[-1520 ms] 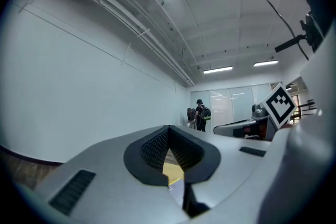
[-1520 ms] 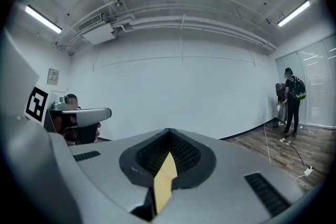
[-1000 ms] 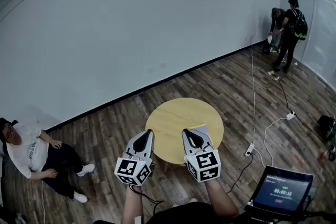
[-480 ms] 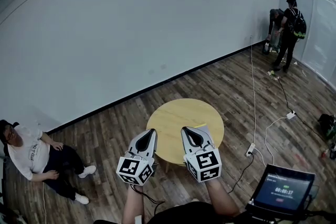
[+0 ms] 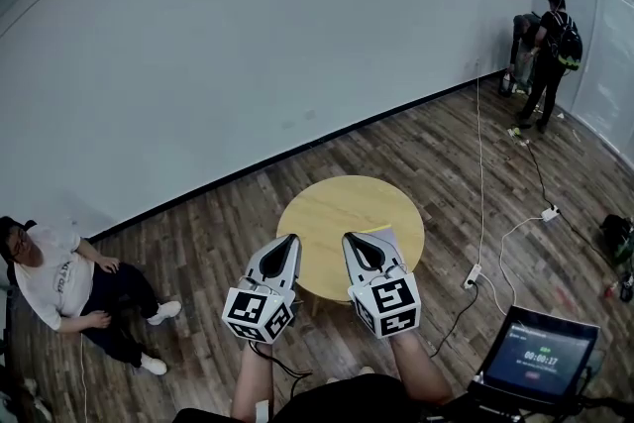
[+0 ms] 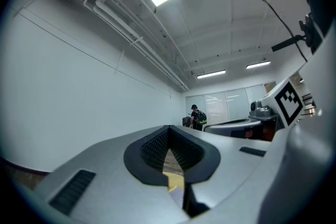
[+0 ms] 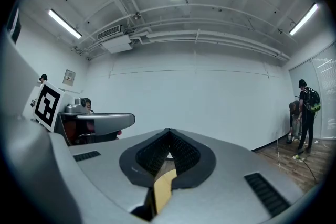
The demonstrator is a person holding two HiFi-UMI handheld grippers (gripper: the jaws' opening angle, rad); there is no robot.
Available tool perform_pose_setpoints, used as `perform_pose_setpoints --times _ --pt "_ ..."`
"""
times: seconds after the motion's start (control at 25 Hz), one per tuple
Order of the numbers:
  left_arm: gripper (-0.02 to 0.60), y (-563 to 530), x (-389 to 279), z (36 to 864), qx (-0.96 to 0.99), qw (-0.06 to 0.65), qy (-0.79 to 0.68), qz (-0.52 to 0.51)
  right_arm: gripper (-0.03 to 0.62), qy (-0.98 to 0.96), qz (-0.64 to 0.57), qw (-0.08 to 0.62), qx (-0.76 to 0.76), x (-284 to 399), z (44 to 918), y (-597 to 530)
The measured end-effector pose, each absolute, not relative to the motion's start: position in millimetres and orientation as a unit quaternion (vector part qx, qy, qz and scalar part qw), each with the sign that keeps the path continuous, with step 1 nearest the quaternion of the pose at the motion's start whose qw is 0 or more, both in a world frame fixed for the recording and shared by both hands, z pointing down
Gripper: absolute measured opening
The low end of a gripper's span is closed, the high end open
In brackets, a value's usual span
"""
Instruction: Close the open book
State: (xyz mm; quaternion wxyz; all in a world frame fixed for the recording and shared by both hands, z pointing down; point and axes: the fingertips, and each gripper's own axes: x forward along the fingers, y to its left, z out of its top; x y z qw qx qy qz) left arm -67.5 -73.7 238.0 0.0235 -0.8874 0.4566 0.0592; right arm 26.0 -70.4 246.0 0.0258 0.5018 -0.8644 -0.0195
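Note:
A round yellow table (image 5: pixel 337 208) stands on the wood floor below me. Both grippers hang side by side over its near edge, pointing about level. My left gripper (image 5: pixel 289 240) is shut with nothing between its jaws; in the left gripper view (image 6: pixel 168 129) its tips meet. My right gripper (image 5: pixel 350 239) is likewise shut and empty, tips together in the right gripper view (image 7: pixel 169 131). A pale flat corner (image 5: pixel 389 236) peeks out beside the right gripper on the table; I cannot tell whether it is the book. No open book shows plainly.
A person (image 5: pixel 59 287) sits on the floor at the left by the white wall. Two people (image 5: pixel 545 50) stand far right. A cable and power strip (image 5: pixel 474 277) lie on the floor right of the table. A screen (image 5: pixel 540 357) stands at lower right.
The left gripper has drifted slightly right and up in the picture, closer to the right one. The right gripper has stayed put. Both stay shut.

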Motion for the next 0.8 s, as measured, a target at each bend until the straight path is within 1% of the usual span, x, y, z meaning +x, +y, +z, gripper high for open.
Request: perform_pose_setpoints --times 0.8 --pt "-0.002 -74.3 -69.0 233.0 -0.888 0.023 0.455 0.057 0.003 -0.864 -0.017 0.023 0.502 23.3 242.6 -71.7"
